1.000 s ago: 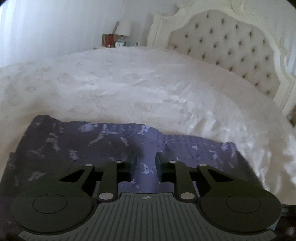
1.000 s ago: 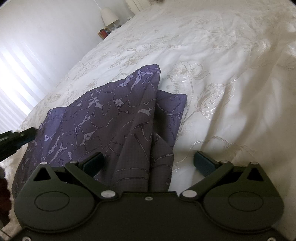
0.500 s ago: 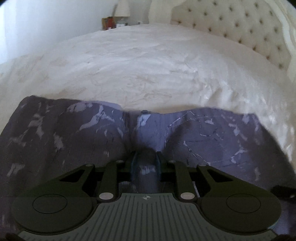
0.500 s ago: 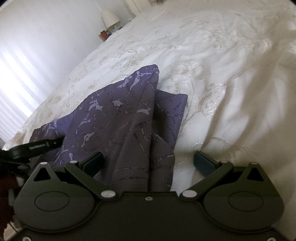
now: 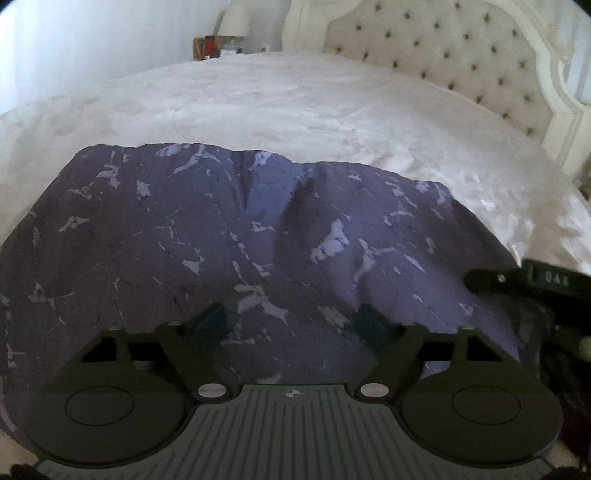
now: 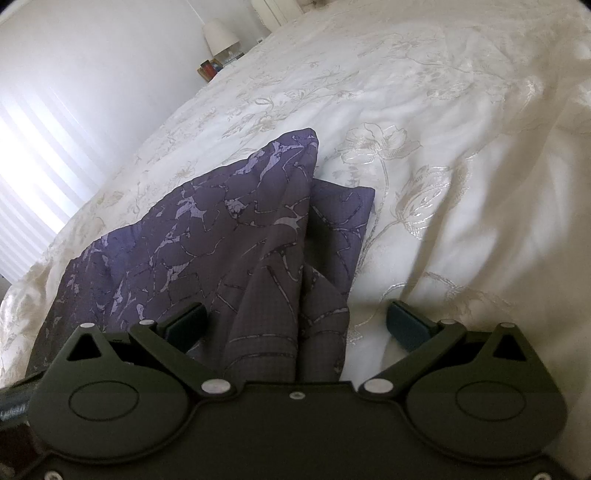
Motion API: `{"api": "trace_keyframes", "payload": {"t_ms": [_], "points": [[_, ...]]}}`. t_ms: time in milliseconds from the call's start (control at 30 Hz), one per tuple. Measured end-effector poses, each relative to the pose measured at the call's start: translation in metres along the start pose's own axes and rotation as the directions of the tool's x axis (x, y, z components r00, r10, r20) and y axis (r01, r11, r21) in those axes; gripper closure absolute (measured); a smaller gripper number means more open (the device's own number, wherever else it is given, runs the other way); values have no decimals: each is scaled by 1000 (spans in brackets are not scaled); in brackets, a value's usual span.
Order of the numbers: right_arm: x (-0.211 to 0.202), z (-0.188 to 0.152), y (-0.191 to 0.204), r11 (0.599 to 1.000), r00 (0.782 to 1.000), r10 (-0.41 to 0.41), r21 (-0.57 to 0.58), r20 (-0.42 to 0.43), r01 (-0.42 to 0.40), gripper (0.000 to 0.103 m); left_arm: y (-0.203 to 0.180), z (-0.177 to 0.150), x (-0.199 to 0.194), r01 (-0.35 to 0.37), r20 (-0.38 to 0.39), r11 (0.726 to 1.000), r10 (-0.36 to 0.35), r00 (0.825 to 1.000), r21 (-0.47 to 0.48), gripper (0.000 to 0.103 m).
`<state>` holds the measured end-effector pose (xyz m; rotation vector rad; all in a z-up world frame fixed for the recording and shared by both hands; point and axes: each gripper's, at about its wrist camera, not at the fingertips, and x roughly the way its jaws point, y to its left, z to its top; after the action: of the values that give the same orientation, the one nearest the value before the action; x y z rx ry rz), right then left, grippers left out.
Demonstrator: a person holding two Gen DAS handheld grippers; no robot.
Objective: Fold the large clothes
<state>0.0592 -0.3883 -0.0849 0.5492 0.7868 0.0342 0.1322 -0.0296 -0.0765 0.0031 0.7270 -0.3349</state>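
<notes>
1. Lying on the white bedspread (image 5: 332,110), the purple garment (image 5: 258,240) with its pale marbled print covers the near part of the bed, in front of both grippers.
2. The left gripper (image 5: 291,317) hangs low over the garment, and its jaws have just been opening; they stand wide apart now.
3. Cloth lies flat below and between the left fingers (image 5: 210,317), but the pads do not press on it, so nothing is held there.
4. In the left wrist view the garment's far edge runs across the bed in a rumpled line, with a few soft folds rising near its middle.
5. The right gripper (image 6: 299,325) also has its jaws spread wide.
6. A bunched fold of the garment (image 6: 266,295) rises between the right fingers (image 6: 406,325) and runs back under the gripper body; the pads stand clear of it on both sides.
7. From the right wrist view the garment comes to a raised corner pointing up the bed, with a second layer showing just beside it on the right.
8. The tufted headboard (image 5: 461,62) stands at the far end of the bed.
9. A lamp (image 5: 232,20) sits on a side table beyond the far corner of the bed.
10. A dark part of the right gripper shows at the right edge of the left wrist view, just beside the garment.
</notes>
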Motion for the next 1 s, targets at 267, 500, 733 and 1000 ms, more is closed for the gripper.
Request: {"api": "trace_keyframes", "payload": {"t_ms": [267,500,733,1000], "points": [[0,0,0,1000,1000,0,-1,0,0,0,-9,-9,-7,-33,16,998,33,999,52,22],[0,-1,0,1000,1000,0,0,1,0,0,-14,-25,-24,-46,36,995,44,998,83,21],[0,-1,0,1000,1000,2,1,0,-2,0,-2,-14,-37,103,99,995,-101,990,-10,38],[-1,1,-5,999,1000,23,25,-7,-23,0,12,-20,-7,229,46,962,-224,973,-151,81]]}}
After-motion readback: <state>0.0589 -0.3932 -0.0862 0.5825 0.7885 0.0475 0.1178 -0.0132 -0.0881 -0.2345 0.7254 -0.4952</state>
